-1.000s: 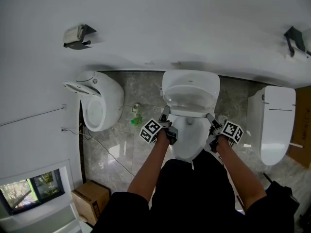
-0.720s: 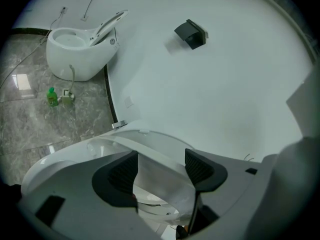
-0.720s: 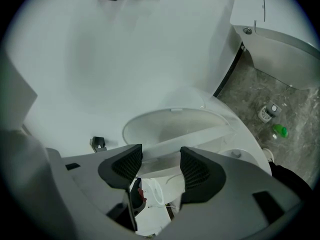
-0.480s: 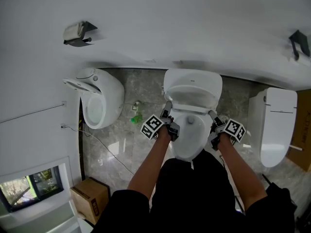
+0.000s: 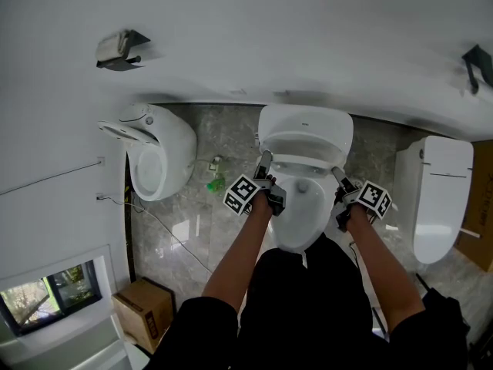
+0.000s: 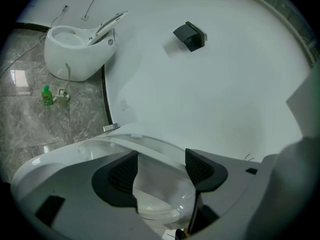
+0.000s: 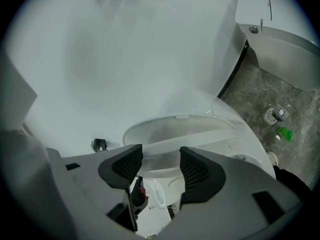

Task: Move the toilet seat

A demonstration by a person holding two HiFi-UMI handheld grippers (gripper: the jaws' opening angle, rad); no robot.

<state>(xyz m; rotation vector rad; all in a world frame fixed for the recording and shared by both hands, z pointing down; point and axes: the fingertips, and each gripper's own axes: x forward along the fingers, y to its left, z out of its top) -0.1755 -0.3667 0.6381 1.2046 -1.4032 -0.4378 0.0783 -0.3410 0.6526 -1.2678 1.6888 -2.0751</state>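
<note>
The white toilet point(image 5: 296, 220) stands in the middle of the head view, its lid point(image 5: 304, 126) up against the wall. The toilet seat point(image 5: 302, 160) is tilted up off the bowl. My left gripper point(image 5: 264, 163) touches the seat's left edge and my right gripper point(image 5: 337, 176) its right edge. In the left gripper view the jaws point(image 6: 161, 166) stand wide, the seat rim point(image 6: 150, 146) showing white in the gap. In the right gripper view the jaws point(image 7: 160, 166) are also apart, and the seat point(image 7: 180, 134) runs across just beyond the pads.
A second white bowl point(image 5: 158, 164) hangs at the left and another toilet point(image 5: 441, 199) stands at the right. A green bottle point(image 5: 216, 185) sits on the grey floor between. A cardboard box point(image 5: 142, 314) is at the lower left. Paper holders point(image 5: 117, 48) hang on the wall.
Both grippers have moved a little toward the wall, and the seat's front edge has risen with them.
</note>
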